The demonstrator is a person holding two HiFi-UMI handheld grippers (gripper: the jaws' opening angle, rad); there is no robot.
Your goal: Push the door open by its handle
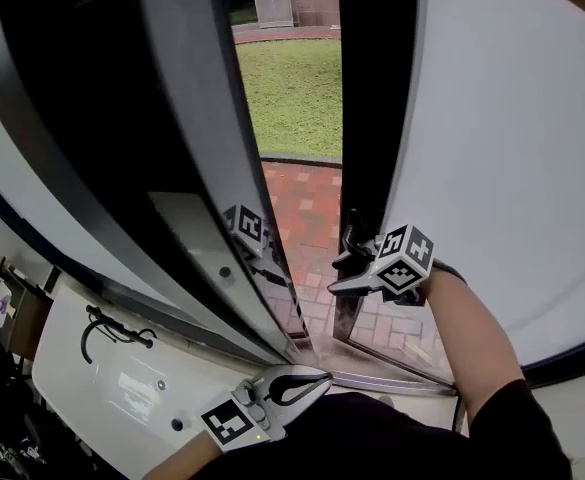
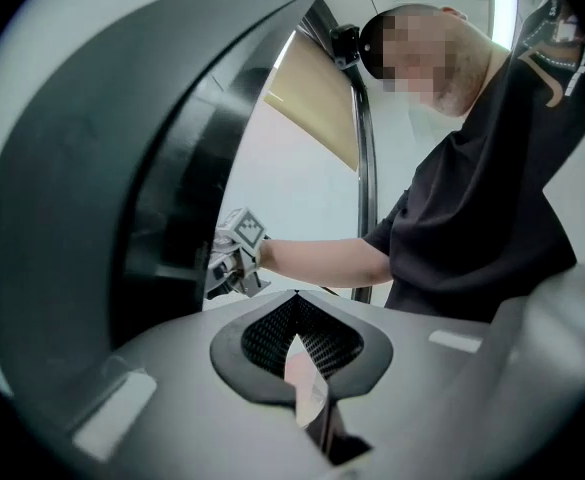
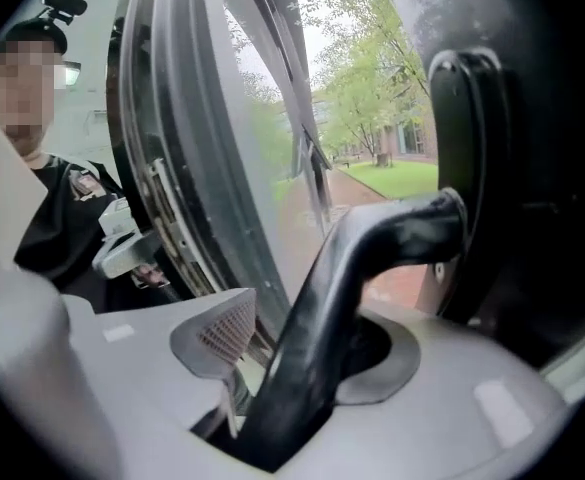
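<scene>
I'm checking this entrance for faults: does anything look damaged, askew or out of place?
Nothing stands out. The door stands ajar, and its black handle looks intact, lying between the open jaws of the right hand-held gripper.

Daylight poured in through the gap at 12 o'clock in the head view. The lawn (image 1: 292,93) was bright and the door frames (image 1: 372,88) went nearly black. No hard shadows anywhere. Both gripper views had heavy fisheye bending and dark corners. In the right gripper view, the handle (image 3: 372,258) was soft and smeary, with blurred glass (image 3: 222,148) at 11 o'clock.
</scene>
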